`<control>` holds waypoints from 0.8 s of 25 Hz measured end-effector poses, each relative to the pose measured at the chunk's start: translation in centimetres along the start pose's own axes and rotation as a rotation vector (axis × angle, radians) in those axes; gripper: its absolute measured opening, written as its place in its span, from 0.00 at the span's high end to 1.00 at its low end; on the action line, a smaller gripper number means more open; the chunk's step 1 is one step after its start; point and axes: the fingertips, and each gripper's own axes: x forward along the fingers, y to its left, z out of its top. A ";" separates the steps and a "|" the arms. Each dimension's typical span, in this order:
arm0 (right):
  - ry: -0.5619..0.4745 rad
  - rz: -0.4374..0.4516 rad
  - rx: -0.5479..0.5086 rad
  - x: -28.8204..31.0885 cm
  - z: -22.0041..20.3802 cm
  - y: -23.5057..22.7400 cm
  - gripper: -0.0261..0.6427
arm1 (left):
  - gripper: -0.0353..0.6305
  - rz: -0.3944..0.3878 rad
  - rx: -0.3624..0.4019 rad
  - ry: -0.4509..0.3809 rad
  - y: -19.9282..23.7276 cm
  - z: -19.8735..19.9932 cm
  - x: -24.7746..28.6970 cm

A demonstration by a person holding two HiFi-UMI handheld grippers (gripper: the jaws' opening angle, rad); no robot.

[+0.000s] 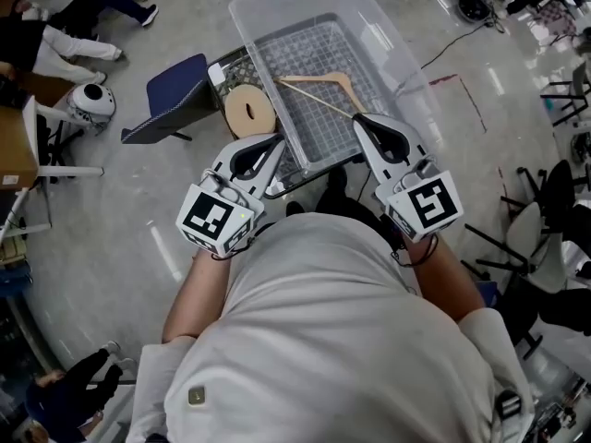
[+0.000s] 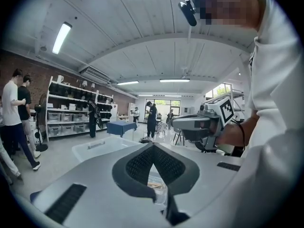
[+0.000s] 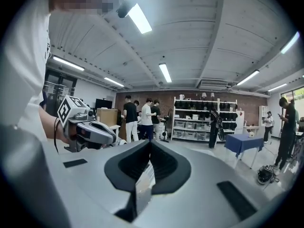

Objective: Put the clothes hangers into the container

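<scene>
the wooden hanger (image 1: 316, 79) lies inside the clear plastic container (image 1: 247, 24), flat on its bottom towards the right side, with its thin metal part running down towards the near right corner. through the container's see-through bottom a wire grid shows. the person holds both grippers up close to the chest, side by side and apart, both pointing towards the container's near edge. the left gripper (image 1: 279, 139) has its jaws pressed together at the tips, with nothing between them. the right gripper (image 1: 359, 119) also has its jaws closed together and carries nothing; in the head view its tip sits just by the end of the hanger's metal part, not gripping it. a round tan disc (image 1: 249, 111) stands just left of the container, and a blue chair (image 1: 175, 95) stands further left on the pale floor (image 1: 185, 247).
</scene>
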 end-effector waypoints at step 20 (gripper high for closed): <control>0.098 -0.106 0.071 -4.0 -3.0 0.0 0.93 | 0.92 -0.090 -0.071 0.028 -2.0 -3.3 0.1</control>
